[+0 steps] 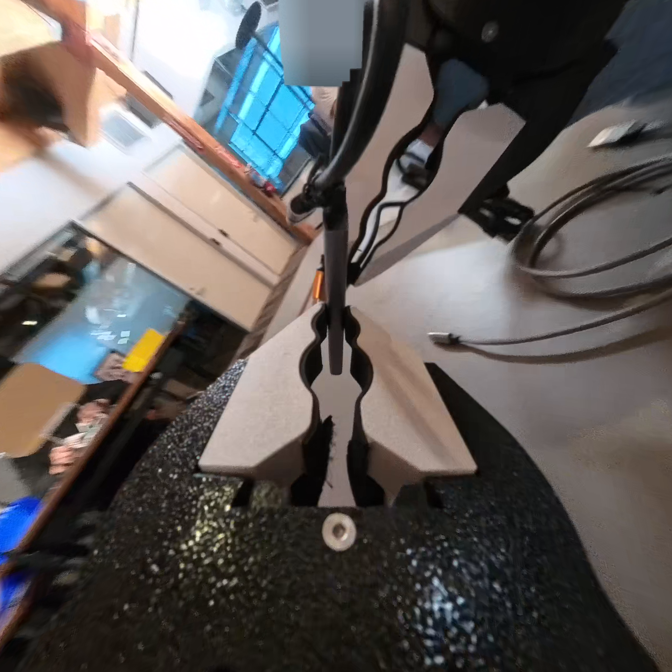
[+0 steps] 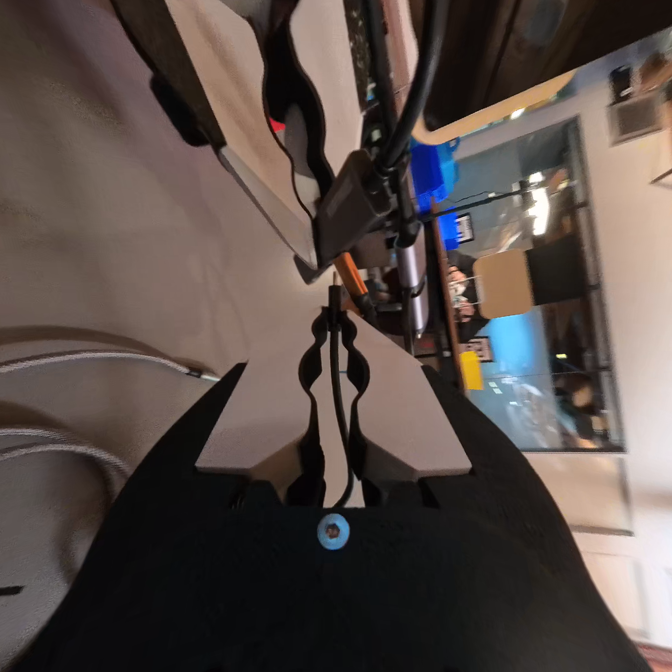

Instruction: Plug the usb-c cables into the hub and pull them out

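My left gripper is shut on a thin dark grey hub, seen edge-on and held above the table. Black cables are plugged into the hub's far end. In the right wrist view the hub hangs in the left gripper's fingers, with the black cables at its top. My right gripper is shut on a black USB-C cable. Its plug sticks out past the fingertips, a short gap below the hub and not touching it.
Grey braided cables lie coiled on the beige table, with a loose plug; they also show in the right wrist view. A silver cylinder and an orange part sit beyond the hub. A small silver adapter lies farther off. The tips of both grippers are at nearly the same place.
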The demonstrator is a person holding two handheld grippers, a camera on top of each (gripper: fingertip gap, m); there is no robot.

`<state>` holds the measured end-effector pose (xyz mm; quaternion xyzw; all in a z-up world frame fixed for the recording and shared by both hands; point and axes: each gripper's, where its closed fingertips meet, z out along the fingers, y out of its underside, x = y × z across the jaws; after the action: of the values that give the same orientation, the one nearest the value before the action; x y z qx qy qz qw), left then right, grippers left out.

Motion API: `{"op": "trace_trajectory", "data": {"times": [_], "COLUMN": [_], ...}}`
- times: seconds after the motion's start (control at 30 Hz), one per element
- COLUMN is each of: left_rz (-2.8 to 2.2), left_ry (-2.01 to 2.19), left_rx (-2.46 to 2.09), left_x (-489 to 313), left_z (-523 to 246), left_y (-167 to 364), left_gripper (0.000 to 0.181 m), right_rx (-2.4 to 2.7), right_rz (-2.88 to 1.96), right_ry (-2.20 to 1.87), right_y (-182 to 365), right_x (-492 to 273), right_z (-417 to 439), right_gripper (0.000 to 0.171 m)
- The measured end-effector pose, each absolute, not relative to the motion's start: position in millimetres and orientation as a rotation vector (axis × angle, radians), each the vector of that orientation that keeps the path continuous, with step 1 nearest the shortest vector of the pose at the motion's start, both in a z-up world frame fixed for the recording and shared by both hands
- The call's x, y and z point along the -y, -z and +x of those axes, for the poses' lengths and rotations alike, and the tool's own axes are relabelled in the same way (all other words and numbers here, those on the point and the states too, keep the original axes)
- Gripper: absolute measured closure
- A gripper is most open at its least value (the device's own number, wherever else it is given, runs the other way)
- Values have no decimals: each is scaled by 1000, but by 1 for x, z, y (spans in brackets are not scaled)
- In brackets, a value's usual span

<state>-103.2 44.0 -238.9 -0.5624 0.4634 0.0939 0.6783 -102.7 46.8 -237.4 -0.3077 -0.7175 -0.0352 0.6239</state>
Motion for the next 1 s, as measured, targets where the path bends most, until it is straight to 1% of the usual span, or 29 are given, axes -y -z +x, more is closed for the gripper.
{"op": "trace_trajectory", "data": {"times": [0.17, 0.23, 0.43, 0.63, 1.0], "left_rz": [-1130, -1049, -939, -926, -944], "left_ry": [-659, -741, -706, -719, -693], "left_rx": [-1085, -1107, -1130, -1156, -1214], "left_x": [-40, -32, -16, -14, -12], "left_z": [-110, -103, -79, -75, -74], "left_y": [228, 221, 214, 216, 224], "left_gripper": [174, 175, 175, 175, 175], "right_rx": [1498, 1453, 1399, 1417, 1455], "right_rz": [-469, -373, -266, -231, -286], "right_ry": [217, 229, 245, 293, 194], "right_y": [226, 223, 218, 223, 232], "right_x": [-47, -37, -22, -21, -19], "right_z": [-98, -95, -92, -92, -94], "right_gripper": [166, 165, 166, 166, 166]}}
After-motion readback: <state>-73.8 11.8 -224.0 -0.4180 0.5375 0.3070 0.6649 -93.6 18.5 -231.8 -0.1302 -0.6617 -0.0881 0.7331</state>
